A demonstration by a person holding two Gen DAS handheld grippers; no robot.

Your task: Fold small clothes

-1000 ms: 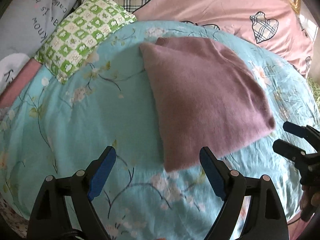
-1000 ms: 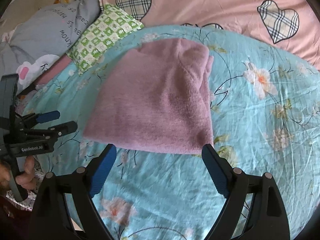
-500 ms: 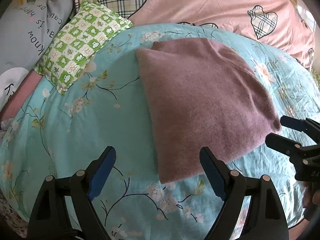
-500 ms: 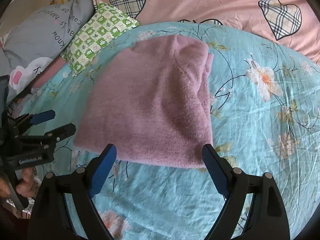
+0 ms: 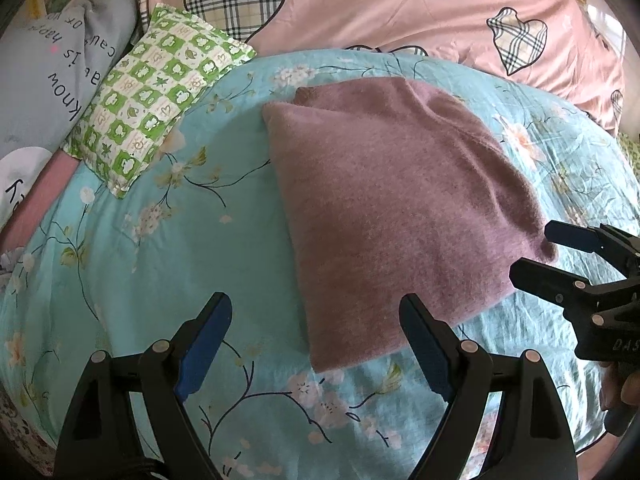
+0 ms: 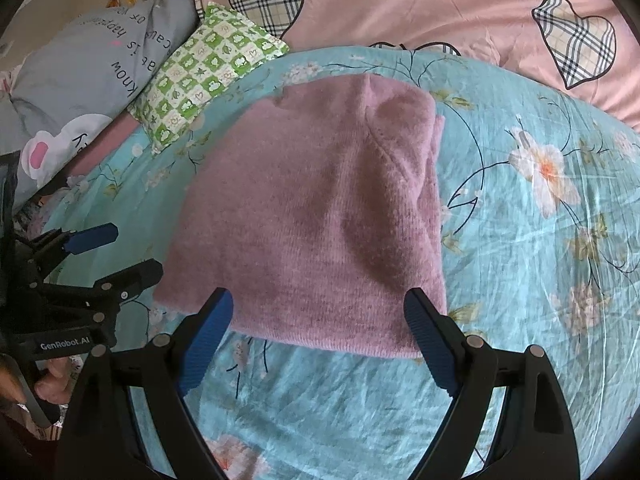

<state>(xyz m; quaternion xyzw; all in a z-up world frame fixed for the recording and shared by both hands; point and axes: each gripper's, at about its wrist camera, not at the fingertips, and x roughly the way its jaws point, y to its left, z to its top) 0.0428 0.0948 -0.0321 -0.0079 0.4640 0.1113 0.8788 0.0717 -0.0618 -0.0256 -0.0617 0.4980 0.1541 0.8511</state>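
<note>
A blue flowery bedsheet (image 5: 120,248) holds a folded purple sweater (image 5: 392,208). Both the left gripper (image 5: 316,344) and right gripper (image 6: 318,334) are spread wide, holding nothing.

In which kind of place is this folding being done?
Most likely a bedroom, with the work done on a bed. The mauve knitted garment lies on a turquoise floral quilt, with a green checked pillow and a pink duvet with plaid hearts behind it.
</note>
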